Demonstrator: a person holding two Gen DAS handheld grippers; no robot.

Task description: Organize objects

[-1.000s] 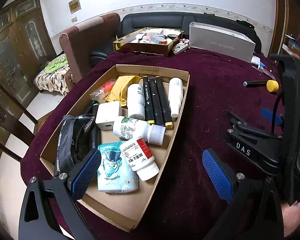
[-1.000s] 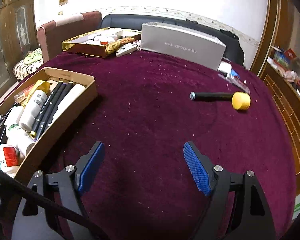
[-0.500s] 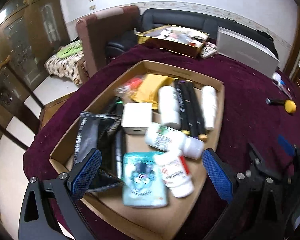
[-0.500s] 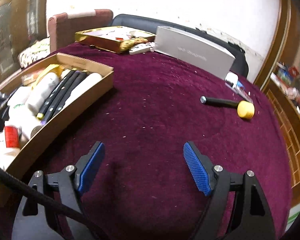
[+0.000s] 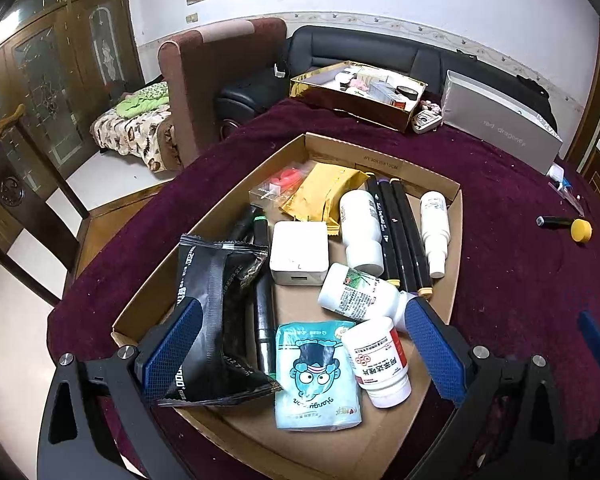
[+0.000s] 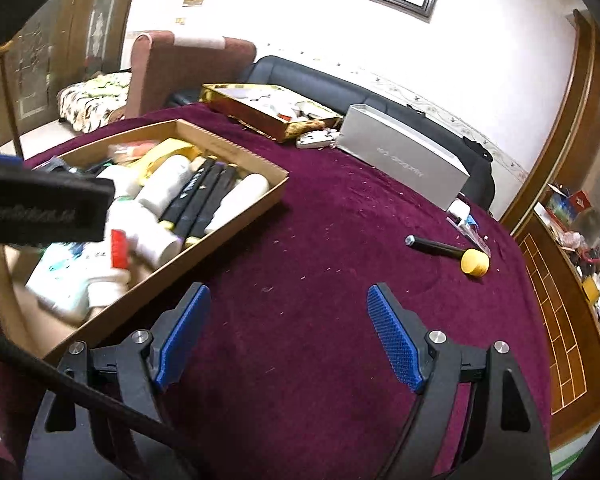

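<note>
A cardboard tray [image 5: 454, 240] on the maroon tablecloth holds several items: white bottles [image 5: 360, 232], black markers [image 5: 400, 232], a white cube charger [image 5: 299, 254], a black pouch [image 5: 212, 320], a light blue packet [image 5: 316, 368], a red-labelled pill bottle [image 5: 380, 360]. My left gripper [image 5: 300, 348] is open and empty, hovering over the tray's near end. My right gripper [image 6: 288, 336] is open and empty above bare cloth, right of the tray [image 6: 236, 236]. A black tool with a yellow end [image 6: 452, 252] lies on the cloth to the right; it also shows in the left wrist view [image 5: 568, 226].
A gold box [image 5: 356, 92] of small items and a grey box [image 5: 500, 128] stand at the table's far edge. A remote-like object [image 6: 312, 140] lies between them. An armchair [image 5: 212, 80] and sofa are behind. A wooden chair [image 5: 16, 184] stands left.
My left gripper has swung left, from beside the tray to over its near end. My right gripper has lifted and turned left, bringing the tray further into its view.
</note>
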